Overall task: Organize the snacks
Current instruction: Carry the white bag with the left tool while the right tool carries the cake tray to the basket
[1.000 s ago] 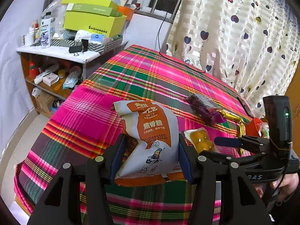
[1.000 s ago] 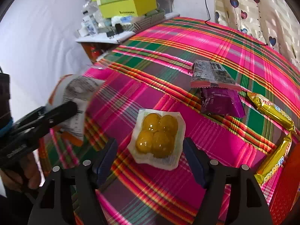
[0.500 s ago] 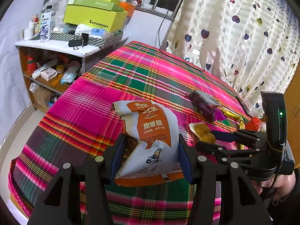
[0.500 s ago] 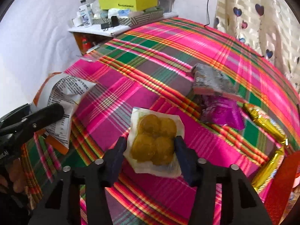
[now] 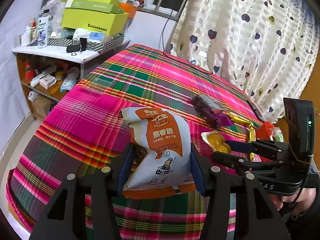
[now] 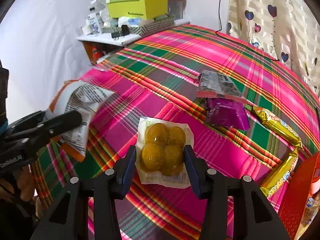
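My left gripper [image 5: 160,160] is shut on a white and orange snack bag [image 5: 162,146] and holds it above the near edge of the plaid table [image 5: 90,124]. The bag also shows in the right wrist view [image 6: 80,108]. My right gripper [image 6: 160,160] is shut on a clear pack of yellow balls [image 6: 163,150], with a finger on each side of it; the pack lies on or just above the cloth. In the left wrist view the right gripper [image 5: 226,150] sits at the right with that pack [image 5: 217,142].
A dark printed packet [image 6: 218,84], a purple packet [image 6: 226,112] and two gold bars [image 6: 278,124] lie on the table to the right. A red box [image 6: 300,192] stands at the right edge. A cluttered shelf with a yellow-green box [image 5: 94,20] stands beyond the table's far left.
My right gripper has moved forward over the pack of yellow balls and closed on it. My left gripper has kept its hold on the snack bag and shifted only slightly.
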`<state>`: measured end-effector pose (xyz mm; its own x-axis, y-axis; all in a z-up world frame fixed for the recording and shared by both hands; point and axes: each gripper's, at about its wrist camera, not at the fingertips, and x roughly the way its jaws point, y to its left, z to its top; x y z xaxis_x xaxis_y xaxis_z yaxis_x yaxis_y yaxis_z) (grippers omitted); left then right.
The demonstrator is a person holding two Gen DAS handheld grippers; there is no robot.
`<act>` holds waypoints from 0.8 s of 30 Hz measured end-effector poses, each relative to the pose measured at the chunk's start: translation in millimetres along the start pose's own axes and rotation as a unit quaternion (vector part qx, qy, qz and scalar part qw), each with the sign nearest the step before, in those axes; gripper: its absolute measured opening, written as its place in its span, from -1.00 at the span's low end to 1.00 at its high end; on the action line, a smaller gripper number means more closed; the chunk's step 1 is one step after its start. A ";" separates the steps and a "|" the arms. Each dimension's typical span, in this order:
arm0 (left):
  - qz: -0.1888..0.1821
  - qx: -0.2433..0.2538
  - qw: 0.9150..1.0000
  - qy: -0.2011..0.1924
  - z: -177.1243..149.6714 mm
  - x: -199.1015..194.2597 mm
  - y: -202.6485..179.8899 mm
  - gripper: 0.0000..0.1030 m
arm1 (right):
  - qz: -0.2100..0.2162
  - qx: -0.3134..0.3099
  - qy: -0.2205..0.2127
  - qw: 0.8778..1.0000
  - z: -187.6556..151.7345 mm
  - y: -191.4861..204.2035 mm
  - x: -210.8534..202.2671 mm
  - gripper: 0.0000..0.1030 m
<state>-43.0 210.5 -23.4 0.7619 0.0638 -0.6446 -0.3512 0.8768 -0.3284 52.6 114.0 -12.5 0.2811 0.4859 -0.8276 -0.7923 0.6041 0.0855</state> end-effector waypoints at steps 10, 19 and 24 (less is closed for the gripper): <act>-0.014 0.026 1.000 0.001 1.3 -7.2 -36.4 0.05 | -0.002 0.019 -0.039 0.999 -12.7 -13.4 -43.1 -0.12; -0.036 0.062 0.997 -0.002 4.7 -15.3 -84.3 0.05 | -0.014 0.047 -0.082 0.995 -32.9 -36.9 -91.9 -0.12; -0.047 0.080 0.996 0.000 3.0 -17.9 -108.4 0.05 | -0.020 0.061 -0.100 0.993 -46.2 -49.9 -113.7 -0.12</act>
<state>-16.9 115.7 25.8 0.7870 -0.0231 -0.6166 -0.1862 0.9438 -0.2730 35.2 -0.6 51.7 0.4229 0.5683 -0.7059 -0.7097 0.6920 0.1319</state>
